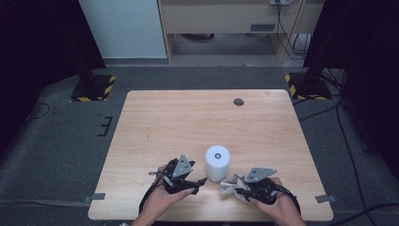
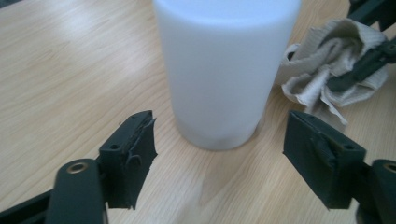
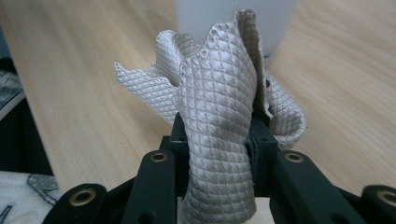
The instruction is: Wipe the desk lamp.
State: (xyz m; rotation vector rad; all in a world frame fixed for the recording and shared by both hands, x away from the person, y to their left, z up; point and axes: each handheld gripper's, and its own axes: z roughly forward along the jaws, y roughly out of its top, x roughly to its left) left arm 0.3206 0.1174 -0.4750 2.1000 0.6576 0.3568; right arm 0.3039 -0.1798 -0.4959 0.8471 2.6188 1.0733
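High view shows a wooden table (image 1: 188, 117) with a white cylinder (image 1: 218, 163) standing upright near its front edge, between a person's two hand-held grippers. Left gripper (image 2: 219, 154) has its jaws wide apart on either side of the cylinder's base without touching it, while the right gripper (image 3: 217, 135) is clamped on a crumpled grey cloth (image 3: 219, 107) just beside the cylinder. To wipe well, I judge the left should close squarely and steady the cylinder before the cloth presses against it.
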